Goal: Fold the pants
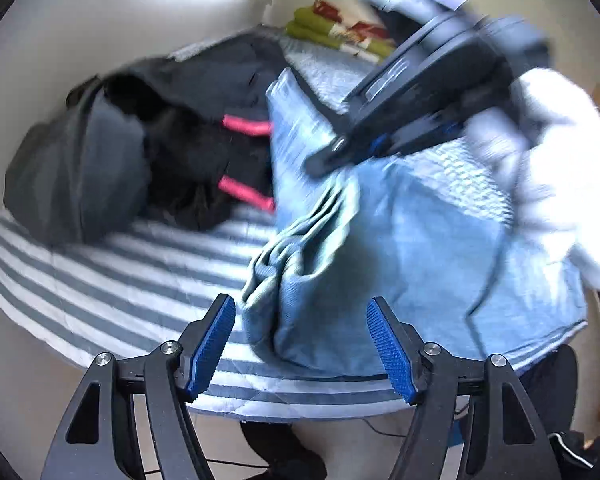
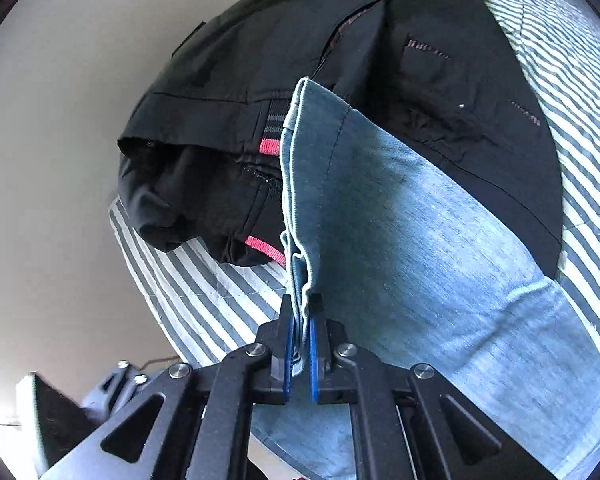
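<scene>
Left wrist view: one bed covered by a grey-and-white striped quilt [image 1: 112,280] fills the frame, and on it lie two garments. The larger heap is one black pair of trousers [image 1: 172,120], bunched toward the far side against the wall, with two pink tabs [image 1: 246,125] showing along its edge. In the right wrist view the same black garment [image 2: 440,92] shows two lines of pink stitching as well. Partly overlapping it lies one pair of light blue jeans [image 1: 400,248], spread across the near half of the quilt, with a bundle of folded edges gathered toward the camera.

The right gripper [image 1: 328,160], blurred here and held by a white-sleeved arm [image 1: 556,184], reaches down onto the denim. In its own view the right gripper [image 2: 301,320] has its two blue pads pressed together on the layered hem of the blue jeans [image 2: 440,264].

The left gripper [image 1: 302,344] stands with its jaws spread wide, the folded denim between them but untouched by either pad.
</scene>
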The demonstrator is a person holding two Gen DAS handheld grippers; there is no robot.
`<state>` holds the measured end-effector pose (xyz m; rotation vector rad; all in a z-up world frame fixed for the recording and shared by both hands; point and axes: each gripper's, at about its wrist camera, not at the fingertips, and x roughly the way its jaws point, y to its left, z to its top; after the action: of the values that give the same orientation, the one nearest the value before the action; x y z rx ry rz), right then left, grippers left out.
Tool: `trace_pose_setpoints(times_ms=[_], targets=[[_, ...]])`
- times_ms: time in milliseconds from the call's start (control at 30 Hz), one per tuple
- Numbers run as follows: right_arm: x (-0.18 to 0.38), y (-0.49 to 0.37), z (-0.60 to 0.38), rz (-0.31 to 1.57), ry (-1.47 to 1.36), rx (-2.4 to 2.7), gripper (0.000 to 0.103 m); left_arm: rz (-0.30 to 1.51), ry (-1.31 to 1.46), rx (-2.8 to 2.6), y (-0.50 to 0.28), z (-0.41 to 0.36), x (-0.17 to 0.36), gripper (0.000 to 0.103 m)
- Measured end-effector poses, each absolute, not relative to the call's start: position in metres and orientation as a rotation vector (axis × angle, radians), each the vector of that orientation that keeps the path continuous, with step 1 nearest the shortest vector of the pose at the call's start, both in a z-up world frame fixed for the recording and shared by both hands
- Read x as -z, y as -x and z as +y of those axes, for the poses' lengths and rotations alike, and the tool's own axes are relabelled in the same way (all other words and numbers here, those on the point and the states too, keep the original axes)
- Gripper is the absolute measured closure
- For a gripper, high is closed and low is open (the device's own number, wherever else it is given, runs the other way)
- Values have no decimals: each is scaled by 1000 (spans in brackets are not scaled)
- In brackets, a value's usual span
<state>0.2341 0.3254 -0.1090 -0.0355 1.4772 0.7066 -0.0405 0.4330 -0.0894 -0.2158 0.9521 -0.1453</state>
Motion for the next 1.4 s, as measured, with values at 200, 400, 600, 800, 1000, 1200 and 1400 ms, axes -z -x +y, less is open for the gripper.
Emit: trace_pose_setpoints(times_ms=[200,400,600,800,1000,1200,1400], targets=[[94,-230,294,1435,29,-697,98,929,348,194,18,427,89,89],[50,-235,208,1370,-64,-643,98,857,227,371,0,359,41,90],[13,-223,71,1291,-147,-493,98,851,115,598,-19,246,12,90],[4,-190,-57,1272,-191,-324,98,903,-8,858,-8,103,21,90],[22,-148,-174,1304,-188,-163,98,1004,-55,1071,21,-26,62,90],[33,-115,-273,1321,-207,-50,98,1074,-53,1199,30,-129,84,90],[36,-96,-353,1302,-237,51,98,1091,-88,1276,29,-222,93,90]])
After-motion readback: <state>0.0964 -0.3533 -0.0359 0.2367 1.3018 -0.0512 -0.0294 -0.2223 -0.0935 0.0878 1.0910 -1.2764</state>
